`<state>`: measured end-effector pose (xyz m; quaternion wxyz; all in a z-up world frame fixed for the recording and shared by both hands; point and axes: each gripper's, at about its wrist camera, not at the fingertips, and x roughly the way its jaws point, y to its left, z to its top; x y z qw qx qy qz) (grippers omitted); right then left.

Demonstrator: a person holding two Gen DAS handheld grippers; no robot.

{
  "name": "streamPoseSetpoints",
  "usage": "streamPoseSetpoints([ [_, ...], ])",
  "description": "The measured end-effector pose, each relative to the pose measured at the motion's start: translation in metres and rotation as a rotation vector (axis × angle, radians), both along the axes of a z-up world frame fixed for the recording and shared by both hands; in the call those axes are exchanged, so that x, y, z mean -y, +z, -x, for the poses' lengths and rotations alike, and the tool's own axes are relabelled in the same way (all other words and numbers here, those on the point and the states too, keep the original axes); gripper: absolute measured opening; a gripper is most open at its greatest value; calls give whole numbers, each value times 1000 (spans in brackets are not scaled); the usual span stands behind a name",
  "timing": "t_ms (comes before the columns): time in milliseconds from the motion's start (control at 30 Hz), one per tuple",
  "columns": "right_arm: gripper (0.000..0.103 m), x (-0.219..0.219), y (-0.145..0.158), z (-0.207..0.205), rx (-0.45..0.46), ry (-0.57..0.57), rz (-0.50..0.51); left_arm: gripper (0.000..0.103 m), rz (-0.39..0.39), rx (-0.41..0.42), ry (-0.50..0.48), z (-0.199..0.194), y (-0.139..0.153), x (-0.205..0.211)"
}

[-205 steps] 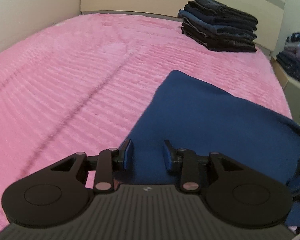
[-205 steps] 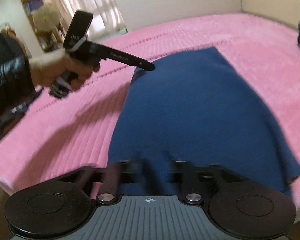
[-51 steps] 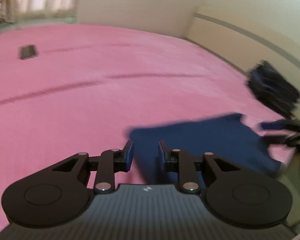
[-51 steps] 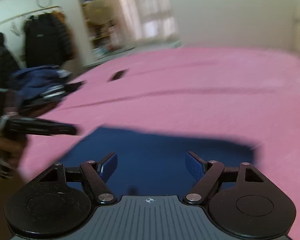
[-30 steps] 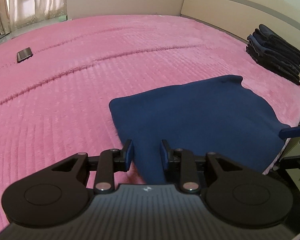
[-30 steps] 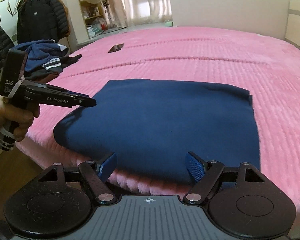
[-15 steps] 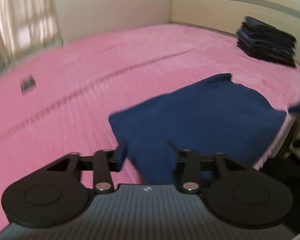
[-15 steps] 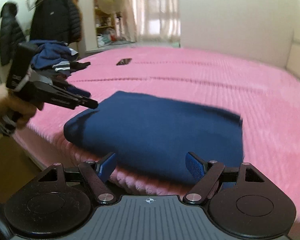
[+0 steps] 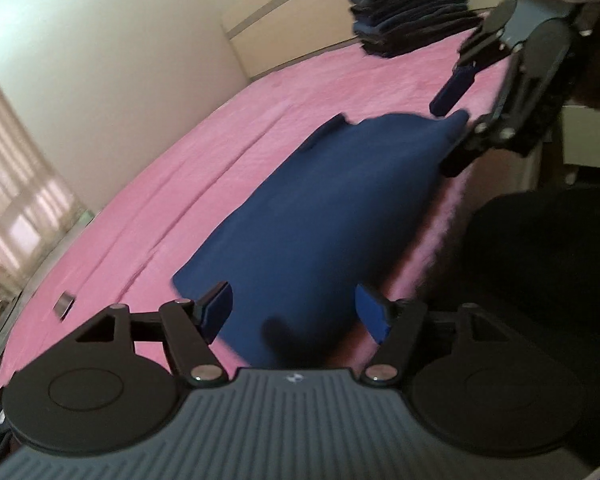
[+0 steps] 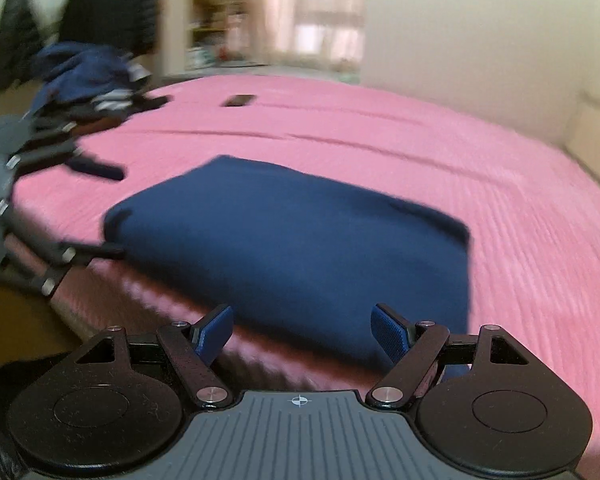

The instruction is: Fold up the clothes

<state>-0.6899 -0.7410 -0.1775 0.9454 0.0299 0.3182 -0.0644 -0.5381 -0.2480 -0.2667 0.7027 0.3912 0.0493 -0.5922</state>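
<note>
As the folded navy-blue fabric garment point(image 10: 292, 248) lies lengthwise along the pink plush bed's point(image 10: 380, 136) near edge, I hold left gripper point(image 9: 294, 312) and right gripper point(image 10: 302, 330) spread and empty at its opposite ends.

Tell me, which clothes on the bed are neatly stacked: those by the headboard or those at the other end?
The dark stack by the headboard is neat; the pile at the other end is a loose heap.

folded garment point(image 10: 292, 240) on bed point(image 10: 380, 132), stack point(image 9: 412, 12) behind
</note>
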Motion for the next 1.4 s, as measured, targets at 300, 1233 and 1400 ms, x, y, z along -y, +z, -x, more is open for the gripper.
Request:
streamPoseSetpoints([
  [300, 79, 52, -8, 35, 31, -197, -200, 66, -2, -132, 10, -9, 14, 44],
  [1233, 62, 158, -19, -149, -90, 222, 97, 42, 13, -764, 382, -237, -14, 105],
  [1400, 27, 158, -22, -147, -104, 219, 100, 19, 33, -781, 379, -236, -16, 101],
])
